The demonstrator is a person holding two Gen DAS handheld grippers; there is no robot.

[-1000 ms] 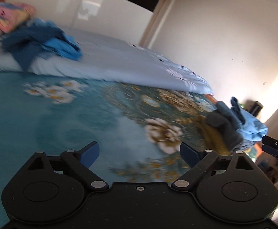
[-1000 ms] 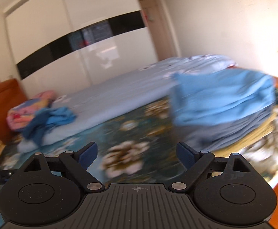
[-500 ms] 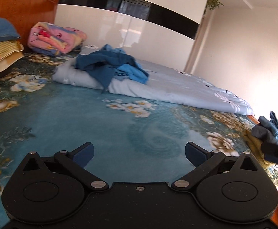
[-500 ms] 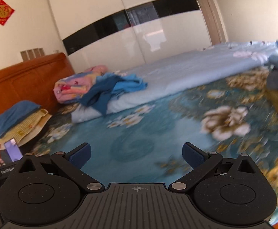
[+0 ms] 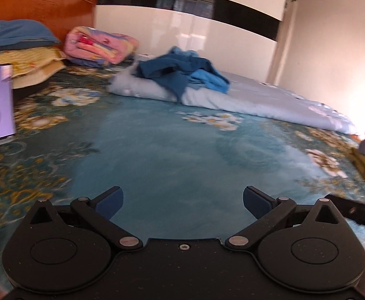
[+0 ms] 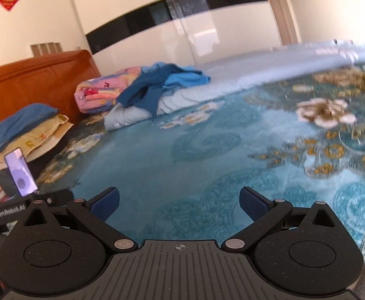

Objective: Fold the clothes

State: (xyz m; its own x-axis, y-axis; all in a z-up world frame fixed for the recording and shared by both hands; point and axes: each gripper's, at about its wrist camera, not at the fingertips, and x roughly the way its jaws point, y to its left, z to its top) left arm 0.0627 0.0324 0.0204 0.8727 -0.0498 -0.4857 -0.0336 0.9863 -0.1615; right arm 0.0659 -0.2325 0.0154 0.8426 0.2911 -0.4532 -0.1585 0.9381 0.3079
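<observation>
The left gripper (image 5: 183, 203) and the right gripper (image 6: 179, 203) both have jaws wide apart and empty, probably ready for a new garment. The crumpled blue clothes heap (image 5: 182, 75), upper centre of the frame, lies unfolded on the pale blue folded quilt (image 5: 257, 100), well apart from both.

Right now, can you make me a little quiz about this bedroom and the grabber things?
1. True or false: the left gripper is holding a shirt.
2. What does the heap of blue clothes lie on: A) the folded pale blue quilt, B) the wooden headboard, C) the phone?
3. Fill in: the right gripper has its jaws wide ____, with only the flowery teal bedspread seen between them.

Key: 1 false, it is open with nothing in it. 2 A. 3 open.
</observation>
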